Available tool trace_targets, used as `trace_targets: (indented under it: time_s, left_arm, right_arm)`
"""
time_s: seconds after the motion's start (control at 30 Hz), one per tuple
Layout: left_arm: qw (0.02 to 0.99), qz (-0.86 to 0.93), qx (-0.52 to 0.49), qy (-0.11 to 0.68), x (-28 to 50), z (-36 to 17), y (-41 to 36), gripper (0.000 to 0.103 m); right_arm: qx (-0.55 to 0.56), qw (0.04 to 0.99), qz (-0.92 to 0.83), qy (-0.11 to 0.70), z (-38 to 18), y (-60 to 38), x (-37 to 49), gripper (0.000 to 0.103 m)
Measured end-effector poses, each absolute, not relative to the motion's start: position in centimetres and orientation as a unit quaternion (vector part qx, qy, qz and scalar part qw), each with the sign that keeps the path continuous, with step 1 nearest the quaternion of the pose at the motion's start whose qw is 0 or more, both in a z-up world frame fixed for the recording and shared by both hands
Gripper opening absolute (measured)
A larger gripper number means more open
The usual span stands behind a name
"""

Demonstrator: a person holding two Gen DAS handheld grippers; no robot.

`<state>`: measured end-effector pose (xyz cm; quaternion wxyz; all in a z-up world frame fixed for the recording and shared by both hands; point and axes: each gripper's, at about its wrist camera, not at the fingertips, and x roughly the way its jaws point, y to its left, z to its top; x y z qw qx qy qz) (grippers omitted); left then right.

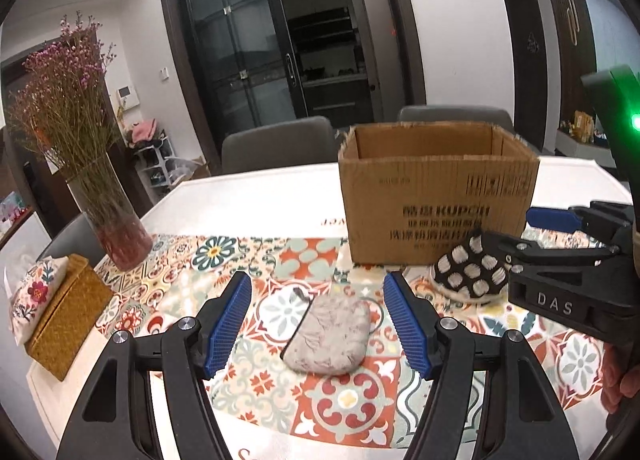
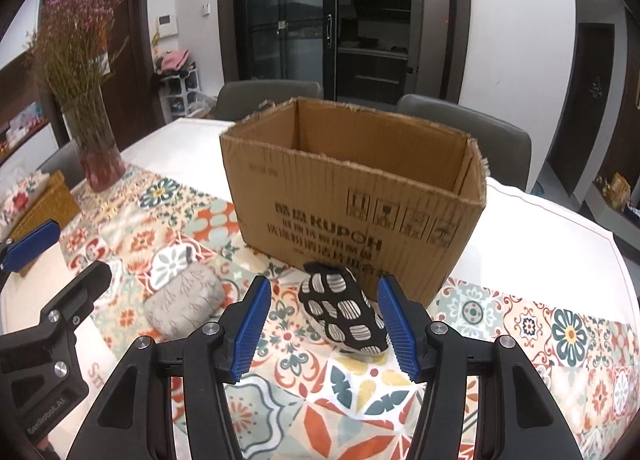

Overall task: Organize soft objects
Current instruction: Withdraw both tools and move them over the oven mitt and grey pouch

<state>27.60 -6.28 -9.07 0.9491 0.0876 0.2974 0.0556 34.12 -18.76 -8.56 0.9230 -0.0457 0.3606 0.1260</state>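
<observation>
A grey soft pouch [image 1: 330,334] lies on the patterned tablecloth, between and just beyond the open jaws of my left gripper [image 1: 318,324]. It also shows in the right wrist view [image 2: 182,306]. A black soft object with white striped spots [image 2: 344,310] lies in front of the open cardboard box [image 2: 352,200], between the open jaws of my right gripper [image 2: 324,326]. In the left wrist view this spotted object [image 1: 470,274] sits by the box [image 1: 436,196], with the right gripper [image 1: 516,234] around it.
A glass vase of dried flowers [image 1: 116,228] stands at the left. A woven box with a floral cushion [image 1: 60,312] sits at the table's left edge. Grey chairs [image 1: 280,144] stand behind the table.
</observation>
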Motion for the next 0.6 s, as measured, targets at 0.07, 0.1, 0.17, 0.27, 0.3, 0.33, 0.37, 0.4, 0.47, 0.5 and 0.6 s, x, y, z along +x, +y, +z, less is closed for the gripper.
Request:
trace_targets:
  time_s: [0.07,0.1,0.17,0.27,0.3,0.33,0.37,0.4,0.47,0.5,0.6]
  left_arm:
    - [0.946,0.055,0.087,0.308,27.9,-10.1,-6.5,0.068]
    - [0.945,0.056,0.088,0.312,27.9,-10.4,-6.6,0.068]
    - [0.940,0.056,0.087,0.324,28.3,-11.4,-6.8,0.068]
    - [0.936,0.055,0.085,0.336,28.9,-12.5,-7.0,0.068]
    - [0.935,0.055,0.085,0.339,29.1,-12.8,-7.0,0.068]
    - [0.934,0.055,0.084,0.343,29.4,-13.2,-7.0,0.068]
    - [0.932,0.056,0.083,0.347,29.7,-13.6,-7.0,0.068]
    - [0.931,0.058,0.083,0.351,29.9,-13.9,-7.0,0.068]
    - [0.930,0.057,0.082,0.354,30.5,-14.5,-7.1,0.068]
    - [0.928,0.057,0.084,0.358,30.8,-14.7,-7.1,0.068]
    - [0.925,0.055,0.085,0.366,31.7,-15.6,-7.2,0.068]
  right_arm:
    - [-0.053,0.921,0.128,0.365,-9.4,-18.7,34.4,0.057]
    - [-0.054,0.920,0.129,0.367,-9.6,-18.8,34.6,0.057]
    - [-0.059,0.918,0.129,0.371,-10.1,-18.9,35.0,0.057]
    - [-0.061,0.915,0.132,0.377,-11.1,-19.0,35.6,0.057]
    - [-0.062,0.914,0.133,0.379,-11.3,-19.0,35.8,0.057]
    - [-0.063,0.913,0.133,0.380,-11.6,-19.0,36.0,0.057]
    - [-0.065,0.912,0.133,0.382,-11.9,-19.0,36.3,0.057]
    - [-0.067,0.912,0.134,0.383,-12.2,-19.0,36.5,0.057]
    - [-0.068,0.911,0.135,0.385,-12.5,-19.1,36.9,0.057]
    - [-0.071,0.910,0.135,0.386,-12.8,-19.0,37.2,0.057]
    - [-0.077,0.908,0.133,0.389,-13.3,-19.1,37.8,0.057]
